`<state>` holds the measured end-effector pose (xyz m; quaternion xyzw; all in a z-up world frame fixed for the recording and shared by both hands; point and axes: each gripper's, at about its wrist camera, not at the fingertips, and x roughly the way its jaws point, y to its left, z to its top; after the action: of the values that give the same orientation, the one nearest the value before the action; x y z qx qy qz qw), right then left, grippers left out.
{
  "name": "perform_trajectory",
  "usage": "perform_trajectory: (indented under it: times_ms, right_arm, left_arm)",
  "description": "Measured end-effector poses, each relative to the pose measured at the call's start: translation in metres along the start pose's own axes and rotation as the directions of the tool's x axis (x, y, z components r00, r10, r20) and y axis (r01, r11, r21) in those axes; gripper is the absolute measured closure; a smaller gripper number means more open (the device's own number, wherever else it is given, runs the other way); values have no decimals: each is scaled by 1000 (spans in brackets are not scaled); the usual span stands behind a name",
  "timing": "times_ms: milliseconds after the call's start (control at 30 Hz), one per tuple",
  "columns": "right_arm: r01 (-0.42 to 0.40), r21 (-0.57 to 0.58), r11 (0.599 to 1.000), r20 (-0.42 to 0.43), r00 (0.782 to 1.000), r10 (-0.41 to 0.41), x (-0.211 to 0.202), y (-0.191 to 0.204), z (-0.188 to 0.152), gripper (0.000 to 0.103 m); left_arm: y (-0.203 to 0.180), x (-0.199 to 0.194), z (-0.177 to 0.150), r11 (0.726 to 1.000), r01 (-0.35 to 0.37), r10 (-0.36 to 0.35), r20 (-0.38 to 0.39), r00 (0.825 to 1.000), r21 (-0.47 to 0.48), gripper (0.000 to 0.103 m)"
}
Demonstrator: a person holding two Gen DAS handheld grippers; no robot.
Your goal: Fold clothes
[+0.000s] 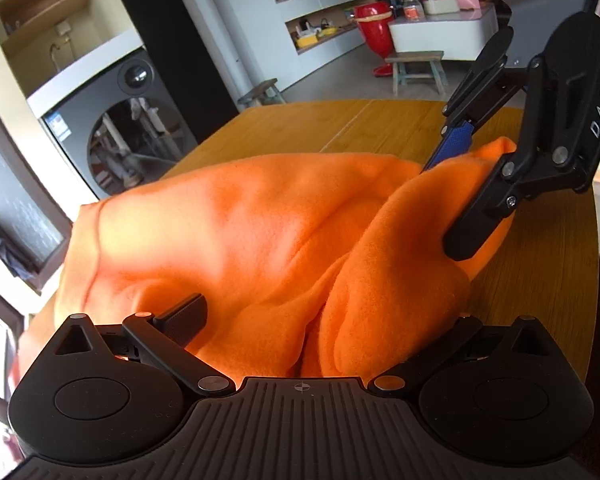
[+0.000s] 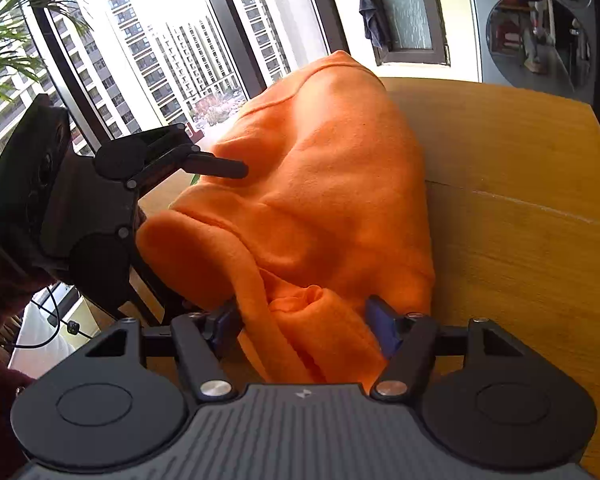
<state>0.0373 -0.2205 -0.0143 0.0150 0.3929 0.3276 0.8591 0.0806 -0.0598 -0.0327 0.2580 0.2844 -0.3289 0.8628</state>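
Note:
An orange fleece garment [image 1: 260,232] is heaped on the wooden table [image 1: 380,120], part of it raised off the top. My right gripper [image 2: 302,320] is shut on a thick bunch of that garment [image 2: 332,200], its blue pads [image 2: 380,320] pressing from both sides. From the left wrist view the right gripper [image 1: 444,210] clamps the garment's far right corner. My left gripper [image 1: 312,308] stands wide open with fabric lying between its fingers; one finger [image 1: 184,312] shows and the other is hidden under cloth. In the right wrist view its upper finger [image 2: 220,168] rests against the fabric.
Bare table [image 2: 520,200] stretches to the right of the garment. A washing machine [image 1: 120,128] stands beyond the table's far edge, a large window [image 2: 160,60] to one side. A wooden stool [image 1: 418,68] and a red bin [image 1: 374,28] are far across the room.

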Motion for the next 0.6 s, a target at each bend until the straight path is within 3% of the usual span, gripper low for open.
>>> perform_trajectory:
  times_ms: [67, 133, 200, 300, 367, 433, 600]
  right_arm:
    - [11, -13, 1000, 44, 999, -11, -13, -5, 2, 31]
    - [54, -21, 998, 124, 991, -51, -32, -15, 6, 21]
    - [137, -20, 990, 191, 973, -131, -48, -27, 7, 17]
    - [207, -29, 978, 212, 957, -196, -55, -46, 3, 15]
    - [233, -78, 969, 199, 956, -214, -51, -51, -2, 12]
    - [245, -174, 954, 161, 963, -218, -40, -45, -8, 12]
    - [252, -366, 896, 120, 967, -223, -8, -16, -12, 11]
  left_arm:
    - [19, 5, -5, 989, 73, -73, 1, 997, -131, 0]
    - [51, 4, -14, 940, 163, -152, 60, 987, -301, 0]
    - [80, 4, -21, 857, 248, -213, 127, 969, -453, 0]
    - [119, 10, -33, 696, 346, -273, 215, 938, -629, 0]
    - [133, 16, -36, 640, 369, -282, 241, 929, -674, 0]
    - [138, 20, -35, 630, 369, -280, 244, 929, -683, 0]
    - [141, 23, -33, 635, 367, -276, 243, 930, -680, 0]
